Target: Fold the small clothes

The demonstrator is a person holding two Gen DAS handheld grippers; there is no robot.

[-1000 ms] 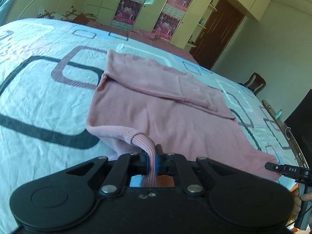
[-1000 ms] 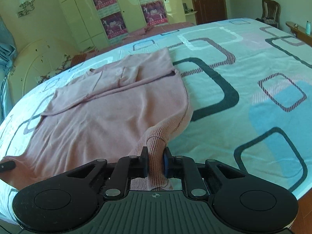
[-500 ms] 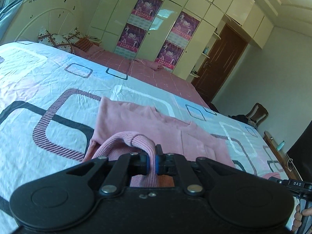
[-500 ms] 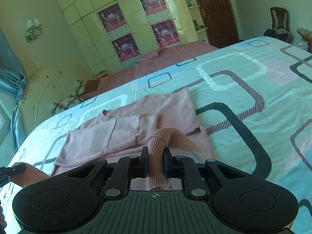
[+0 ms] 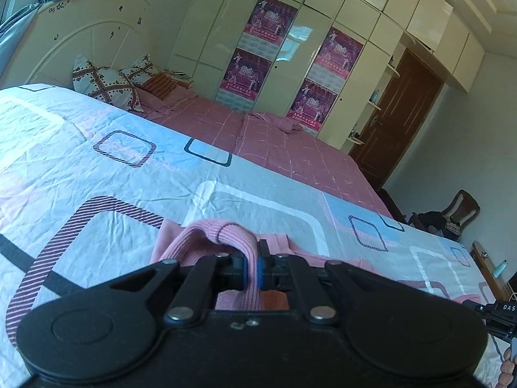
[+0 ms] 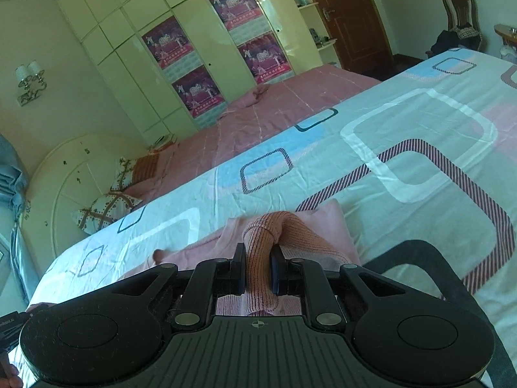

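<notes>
Through your left wrist camera, your left gripper (image 5: 251, 270) is clamped tight on a ribbed edge of the pink knit sweater (image 5: 226, 231); the fabric arches up over the blue-faced pads and drops between them. The rest of the garment lies low just ahead of the tool, on the bedspread (image 5: 97, 177) printed with rounded rectangles. Beyond that runs a pink checked sheet (image 5: 290, 148), patterned pillows (image 5: 103, 85) lean at the rounded headboard (image 5: 80, 42), and cream wardrobe doors (image 5: 323, 16) carry purple posters (image 5: 339, 51). A brown door (image 5: 404, 113) stands to the right, with a wooden chair (image 5: 462, 207) past the corner of the bed. Part of your other tool shows at the lower right edge.

Through your right wrist camera, your right gripper (image 6: 257, 270) is pinched on another ribbed edge of the same sweater (image 6: 290, 229), a thick roll of knit filling the narrow gap between the black pads. The garment's body lies bunched just in front and to the left, flat on the bedspread (image 6: 420, 161). The wardrobe (image 6: 194, 32), posters (image 6: 164, 42) and a wall lamp (image 6: 29, 77) sit behind.
</notes>
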